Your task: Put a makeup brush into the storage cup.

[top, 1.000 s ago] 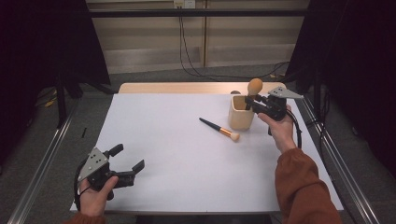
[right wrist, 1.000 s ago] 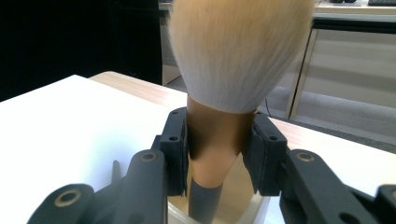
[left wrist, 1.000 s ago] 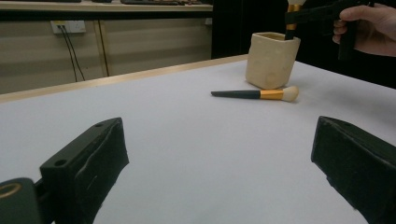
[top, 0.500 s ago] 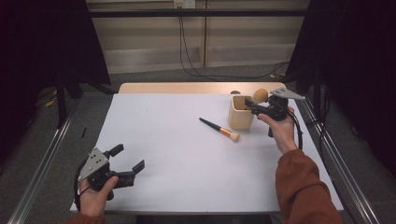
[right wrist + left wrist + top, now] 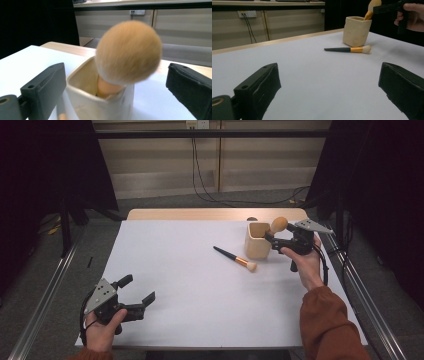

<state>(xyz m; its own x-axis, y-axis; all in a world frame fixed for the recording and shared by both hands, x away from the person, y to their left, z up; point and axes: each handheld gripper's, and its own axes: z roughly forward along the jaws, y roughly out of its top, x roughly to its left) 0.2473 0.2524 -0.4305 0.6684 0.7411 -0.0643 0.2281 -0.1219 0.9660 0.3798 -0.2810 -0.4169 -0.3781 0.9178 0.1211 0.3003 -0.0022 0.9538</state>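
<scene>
Round powder brush [image 5: 278, 225] standing head-up in the cream cup [image 5: 257, 241] near the desk's [image 5: 190, 290] far right corner, right tongs [image 5: 270, 238] just released around it, jaws having opened, slim makeup brush [image 5: 234, 258] lying beside the cup, left tongs [image 5: 141, 294] spread empty at the near left edge, wide bare desk between.

White table top [image 5: 200, 285], wooden edge [image 5: 200, 214], slim dark-handled brush [image 5: 235, 259] lying flat, cables [image 5: 200, 175] behind

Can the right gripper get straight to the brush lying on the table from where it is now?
Probably yes. The right gripper is open by the cup, and the flat brush lies just beside that cup on bare table.
</scene>
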